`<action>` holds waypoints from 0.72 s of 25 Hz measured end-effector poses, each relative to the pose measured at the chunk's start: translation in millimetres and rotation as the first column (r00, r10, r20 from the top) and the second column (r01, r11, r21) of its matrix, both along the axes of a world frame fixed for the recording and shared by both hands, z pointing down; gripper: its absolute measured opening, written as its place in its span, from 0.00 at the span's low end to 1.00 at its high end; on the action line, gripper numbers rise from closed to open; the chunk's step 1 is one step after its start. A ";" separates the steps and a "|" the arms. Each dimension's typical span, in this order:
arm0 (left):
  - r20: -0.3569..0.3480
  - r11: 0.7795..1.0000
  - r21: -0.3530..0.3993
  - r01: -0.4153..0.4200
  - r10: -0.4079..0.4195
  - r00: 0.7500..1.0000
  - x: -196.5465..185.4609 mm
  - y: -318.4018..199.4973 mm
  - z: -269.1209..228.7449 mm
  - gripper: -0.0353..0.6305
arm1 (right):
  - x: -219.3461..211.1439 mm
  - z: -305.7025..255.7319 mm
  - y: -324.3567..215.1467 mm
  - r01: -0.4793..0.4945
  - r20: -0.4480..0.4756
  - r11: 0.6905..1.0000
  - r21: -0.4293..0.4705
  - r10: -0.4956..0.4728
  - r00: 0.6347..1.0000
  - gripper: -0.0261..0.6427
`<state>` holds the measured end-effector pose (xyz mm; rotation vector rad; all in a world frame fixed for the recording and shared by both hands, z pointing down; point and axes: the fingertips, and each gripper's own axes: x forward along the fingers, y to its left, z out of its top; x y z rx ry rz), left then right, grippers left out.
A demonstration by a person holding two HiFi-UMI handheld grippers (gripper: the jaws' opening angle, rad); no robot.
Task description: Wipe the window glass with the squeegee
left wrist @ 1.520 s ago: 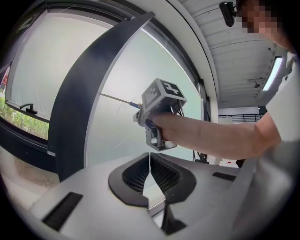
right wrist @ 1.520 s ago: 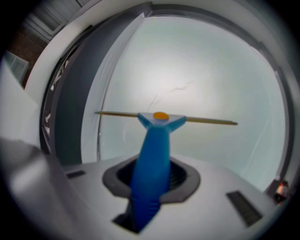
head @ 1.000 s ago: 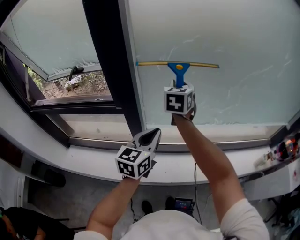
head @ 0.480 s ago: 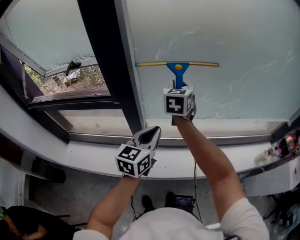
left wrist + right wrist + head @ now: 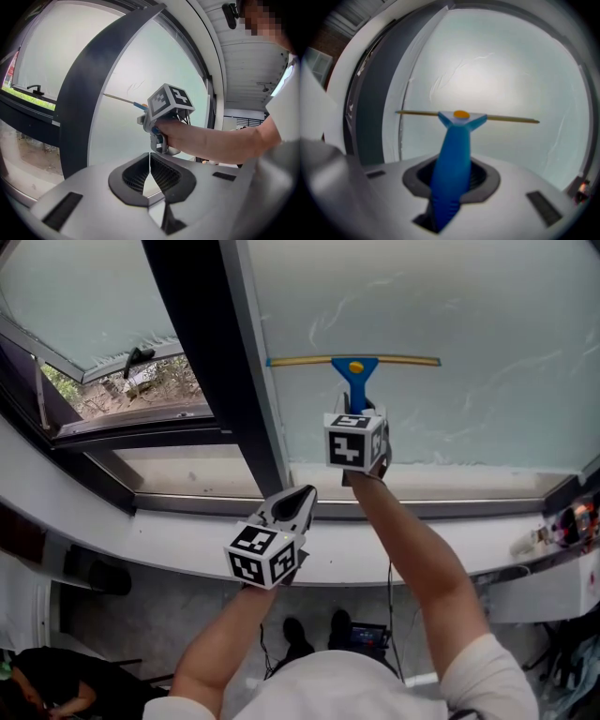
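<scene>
The squeegee has a blue handle and a long yellow blade that lies level against the pale window glass. My right gripper is shut on the handle; the right gripper view has the handle rising from between the jaws to the blade. My left gripper hovers lower and to the left, over the sill, shut with nothing in it; its pads meet in the left gripper view. That view also catches the blade from the side.
A wide dark frame post borders the glass on the left. Beyond it a side window stands open, with a black handle. The white sill runs below; small items sit at its right end. Faint streaks mark the glass.
My right gripper has drawn the squeegee a little way down the glass, towards the bottom frame. The left gripper has sunk slightly too. Both stay shut.
</scene>
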<state>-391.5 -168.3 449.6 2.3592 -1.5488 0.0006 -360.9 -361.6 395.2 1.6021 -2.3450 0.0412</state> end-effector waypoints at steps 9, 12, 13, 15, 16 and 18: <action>0.003 0.999 -0.033 -0.003 0.003 1.000 -0.9 3.0 20.8 0.10 | 0.0 27.7 1.0 -0.002 -0.004 1.000 -0.020 0.002 1.000 0.20; 0.001 0.999 -0.049 -0.006 0.006 1.000 -0.6 4.2 29.6 0.10 | 0.0 37.7 0.8 -0.003 -0.007 1.000 -0.029 0.002 1.000 0.20; -0.001 0.999 -0.054 -0.006 0.006 1.000 -0.5 4.8 32.4 0.10 | 0.1 40.8 0.9 -0.003 -0.009 0.999 -0.032 0.002 1.000 0.20; -0.005 0.998 -0.063 -0.006 0.006 1.000 -0.7 6.0 37.7 0.10 | 0.1 47.4 1.3 -0.003 -0.011 0.999 -0.040 0.003 1.000 0.20; -0.007 0.998 -0.068 -0.006 0.005 1.000 -0.9 6.5 40.2 0.10 | 0.0 50.7 1.5 -0.004 -0.012 0.999 -0.044 0.004 1.000 0.20; -0.010 0.997 -0.075 -0.005 0.005 1.000 -1.6 7.3 44.4 0.10 | 0.1 56.7 2.0 -0.006 -0.016 0.999 -0.049 0.005 1.000 0.20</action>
